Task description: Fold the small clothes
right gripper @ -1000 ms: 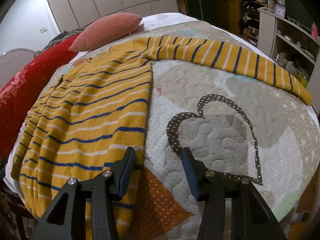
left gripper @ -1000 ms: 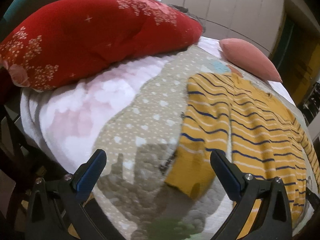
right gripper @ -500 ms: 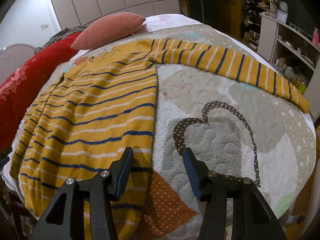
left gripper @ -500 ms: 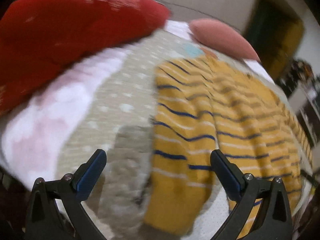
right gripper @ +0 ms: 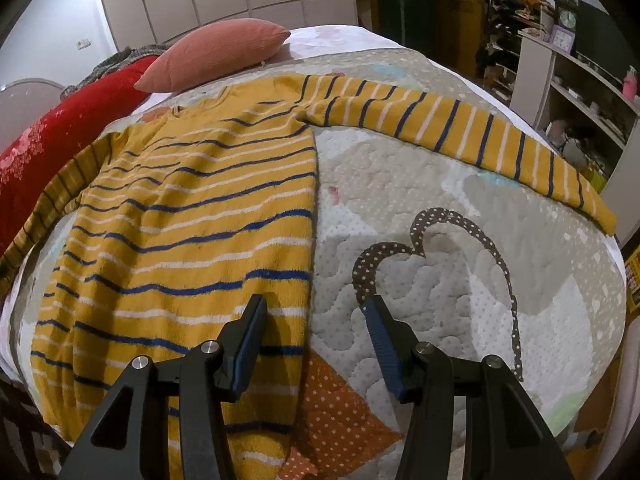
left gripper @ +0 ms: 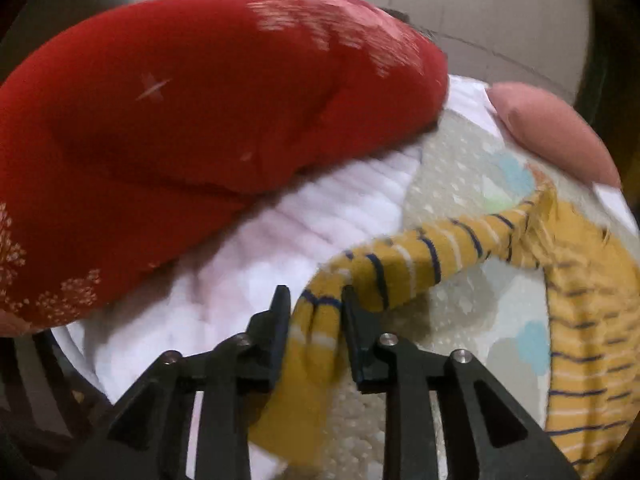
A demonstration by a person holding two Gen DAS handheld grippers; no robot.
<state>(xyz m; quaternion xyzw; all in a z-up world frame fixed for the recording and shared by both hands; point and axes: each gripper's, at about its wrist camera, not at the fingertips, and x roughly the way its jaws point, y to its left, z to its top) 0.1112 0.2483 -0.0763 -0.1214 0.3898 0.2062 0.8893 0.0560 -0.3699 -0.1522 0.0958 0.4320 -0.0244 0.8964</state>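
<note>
- Left gripper (left gripper: 316, 304): matte black plastic, two flat tapering fingers on broad angular arms with triangular cut-outs behind the jaws.
- Silver round screw heads, two on each arm, just behind the jaws.
- Right gripper (right gripper: 316, 324): same black frame, same cut-outs and silver screws.
- Ribbed blue pads (right gripper: 382, 340) lining the inner jaw faces.

Your sweater (right gripper: 192, 216) flat on quilt (right gripper: 460, 288), cushion (right gripper: 216, 54) behind it, blanket (right gripper: 60, 136) at its left, shelf unit (right gripper: 580, 80) right of bed
</note>
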